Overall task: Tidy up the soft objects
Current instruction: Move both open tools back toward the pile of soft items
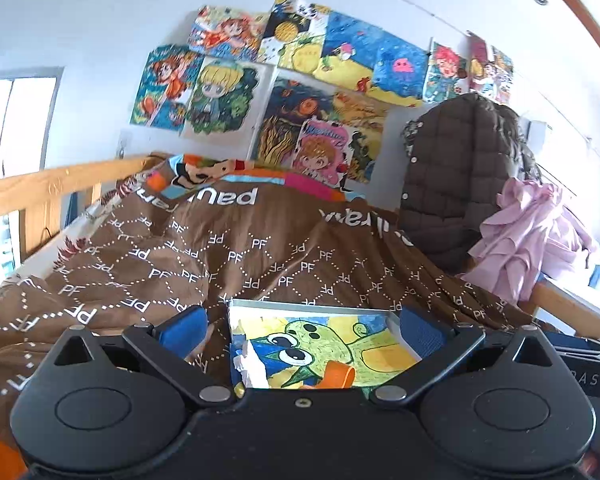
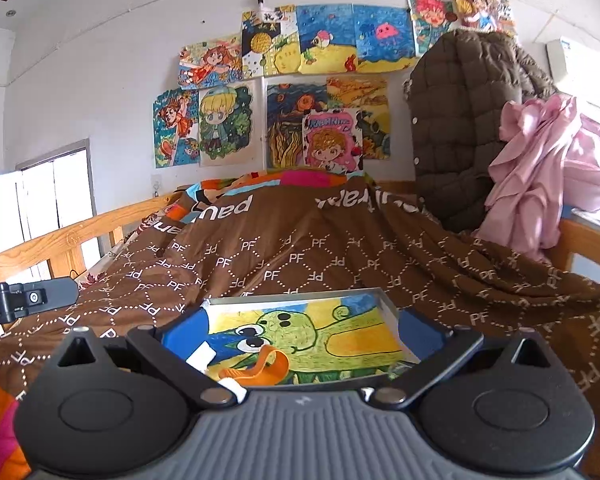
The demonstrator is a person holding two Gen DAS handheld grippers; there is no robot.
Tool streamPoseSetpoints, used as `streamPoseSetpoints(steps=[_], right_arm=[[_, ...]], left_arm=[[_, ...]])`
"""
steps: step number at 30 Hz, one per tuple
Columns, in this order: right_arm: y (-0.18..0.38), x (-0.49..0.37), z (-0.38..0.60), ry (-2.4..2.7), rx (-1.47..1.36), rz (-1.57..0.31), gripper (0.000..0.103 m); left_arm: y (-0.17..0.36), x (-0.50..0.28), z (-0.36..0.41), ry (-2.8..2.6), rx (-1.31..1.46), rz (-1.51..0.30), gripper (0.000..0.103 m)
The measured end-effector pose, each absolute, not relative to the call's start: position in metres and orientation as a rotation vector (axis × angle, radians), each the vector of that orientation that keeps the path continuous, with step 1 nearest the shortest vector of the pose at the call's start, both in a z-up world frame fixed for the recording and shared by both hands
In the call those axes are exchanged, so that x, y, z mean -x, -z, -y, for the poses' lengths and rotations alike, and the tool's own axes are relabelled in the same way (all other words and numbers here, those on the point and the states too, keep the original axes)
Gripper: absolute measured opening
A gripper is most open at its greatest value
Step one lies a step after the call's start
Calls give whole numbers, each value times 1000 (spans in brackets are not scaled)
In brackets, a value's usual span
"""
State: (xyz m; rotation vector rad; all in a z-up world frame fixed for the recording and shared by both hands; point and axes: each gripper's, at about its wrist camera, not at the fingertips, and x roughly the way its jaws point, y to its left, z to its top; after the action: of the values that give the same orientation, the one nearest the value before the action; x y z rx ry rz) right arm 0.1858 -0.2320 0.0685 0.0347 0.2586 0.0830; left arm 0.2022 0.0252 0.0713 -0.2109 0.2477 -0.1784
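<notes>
A brown blanket (image 1: pixel 260 256) printed with white "PF" marks covers the bed; it also shows in the right wrist view (image 2: pixel 300 256). A framed drawing of a green turtle (image 1: pixel 320 344) lies on it, also seen in the right wrist view (image 2: pixel 312 336). My left gripper (image 1: pixel 300 328) is open, its blue pads (image 1: pixel 182 328) wide apart, with the drawing between them. My right gripper (image 2: pixel 300 332) is open too, its fingers on either side of the same drawing. Neither holds anything.
A brown quilted jacket (image 1: pixel 456 184) and pink cloth (image 1: pixel 532 232) hang at the bed's right end. A wooden rail (image 1: pixel 52 188) runs along the left side. A colourful cloth (image 2: pixel 268 182) lies at the head. Drawings (image 2: pixel 320 40) cover the wall.
</notes>
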Motion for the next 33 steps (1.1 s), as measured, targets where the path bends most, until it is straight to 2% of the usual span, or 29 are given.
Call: streamPoseSetpoints(steps=[14,33], right_arm=[[-60,-120,234,-58,-4,-252,103],[-36,-72,228,-12,-38,-402,103]], left_arm=[[-58,-123,-10,130,136,-193,102],[-34,-71,-5,-44,71,-314,102]])
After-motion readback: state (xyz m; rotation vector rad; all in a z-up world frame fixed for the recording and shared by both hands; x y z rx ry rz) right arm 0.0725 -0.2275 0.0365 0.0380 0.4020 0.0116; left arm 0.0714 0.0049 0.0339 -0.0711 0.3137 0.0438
